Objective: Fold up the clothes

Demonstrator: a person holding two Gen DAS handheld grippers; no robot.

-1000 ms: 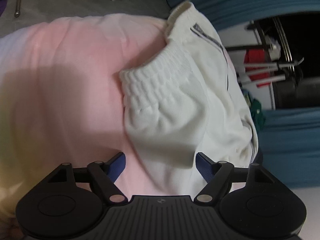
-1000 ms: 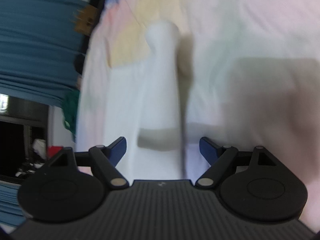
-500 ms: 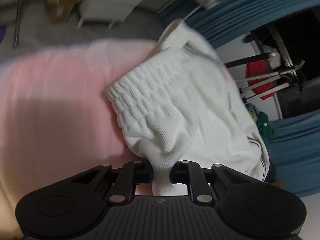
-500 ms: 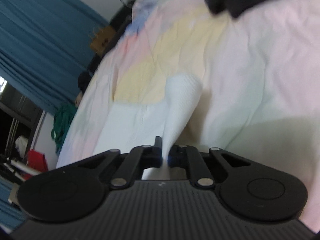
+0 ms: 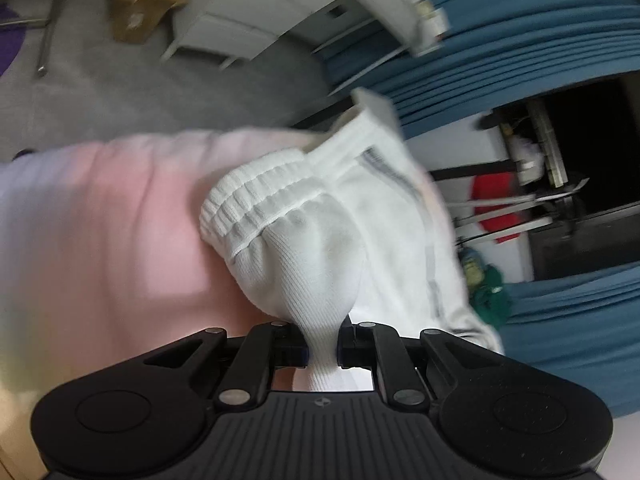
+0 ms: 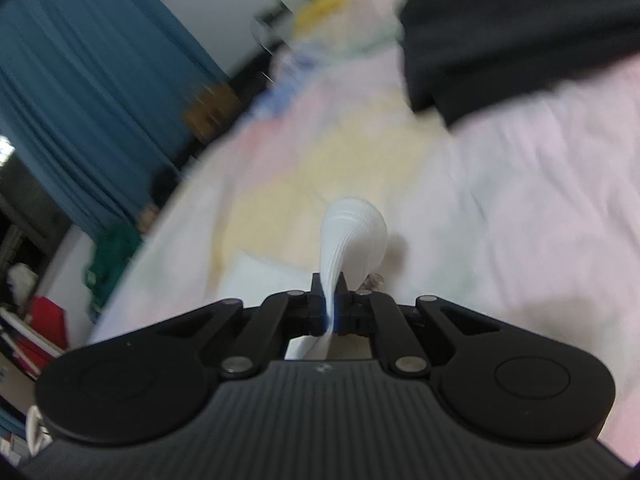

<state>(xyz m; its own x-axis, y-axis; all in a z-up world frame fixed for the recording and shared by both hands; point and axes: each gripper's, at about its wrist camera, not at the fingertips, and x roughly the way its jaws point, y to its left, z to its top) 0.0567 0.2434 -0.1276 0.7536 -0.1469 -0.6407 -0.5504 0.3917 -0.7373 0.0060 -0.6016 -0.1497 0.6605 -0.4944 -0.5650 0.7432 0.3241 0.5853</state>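
A white garment (image 5: 316, 248) with a ribbed elastic waistband and grey side stripes lies on a pink bed sheet (image 5: 100, 240). My left gripper (image 5: 322, 350) is shut on a bunch of its fabric near the waistband and lifts it off the sheet. My right gripper (image 6: 329, 312) is shut on another part of the white garment (image 6: 352, 232), which stands up in a narrow ribbed fold above the pastel sheet (image 6: 500, 220). Both views are motion-blurred.
A black garment (image 6: 500, 32) lies on the bed at the far right. Blue curtains (image 5: 500, 40) hang beyond the bed edge. A white drawer unit (image 5: 280, 12) and a cardboard box (image 5: 140, 4) stand on the grey floor. Green cloth (image 6: 108, 256) lies beside the bed.
Both grippers went from open around the fabric to shut on it. Both have since lifted, pulling the white garment up off the sheet.
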